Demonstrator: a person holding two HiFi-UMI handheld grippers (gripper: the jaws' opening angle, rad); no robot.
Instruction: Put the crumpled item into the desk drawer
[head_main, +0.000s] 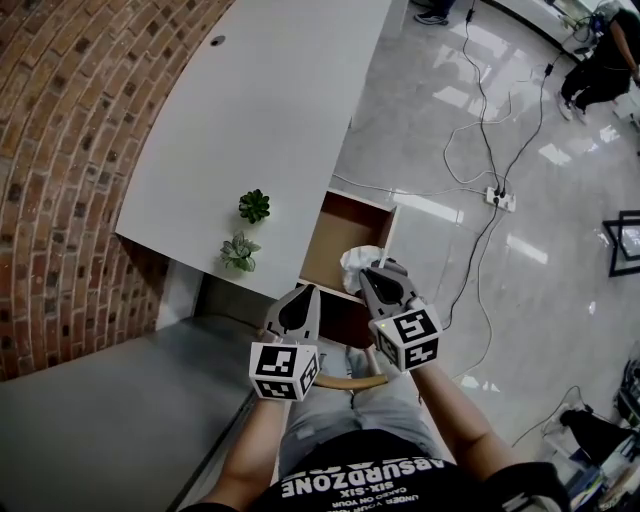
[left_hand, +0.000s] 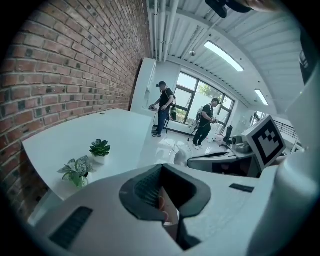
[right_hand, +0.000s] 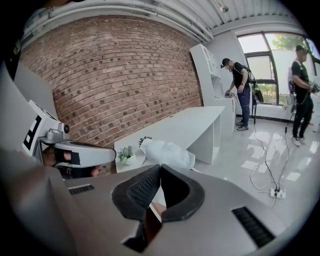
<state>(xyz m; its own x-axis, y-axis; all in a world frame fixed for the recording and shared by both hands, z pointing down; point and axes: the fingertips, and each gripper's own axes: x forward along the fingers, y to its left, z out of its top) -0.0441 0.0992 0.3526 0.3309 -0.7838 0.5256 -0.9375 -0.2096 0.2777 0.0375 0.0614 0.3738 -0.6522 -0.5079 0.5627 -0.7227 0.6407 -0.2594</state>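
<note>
A white crumpled item (head_main: 356, 262) hangs over the front part of the open desk drawer (head_main: 338, 232), whose inside is brown wood. My right gripper (head_main: 367, 270) is shut on it. In the right gripper view the crumpled item (right_hand: 167, 152) sticks out just past the closed tips of the right gripper (right_hand: 160, 168). To its left, my left gripper (head_main: 304, 291) hovers by the drawer's front corner. The left gripper (left_hand: 162, 166) has its jaws shut with nothing between them.
The drawer belongs to a long white desk (head_main: 250, 110) by a brick wall (head_main: 70, 150). Two small potted plants (head_main: 254, 206) (head_main: 240, 251) stand near its edge. Cables and a power strip (head_main: 500, 199) lie on the glossy floor. People stand far off (left_hand: 162, 107).
</note>
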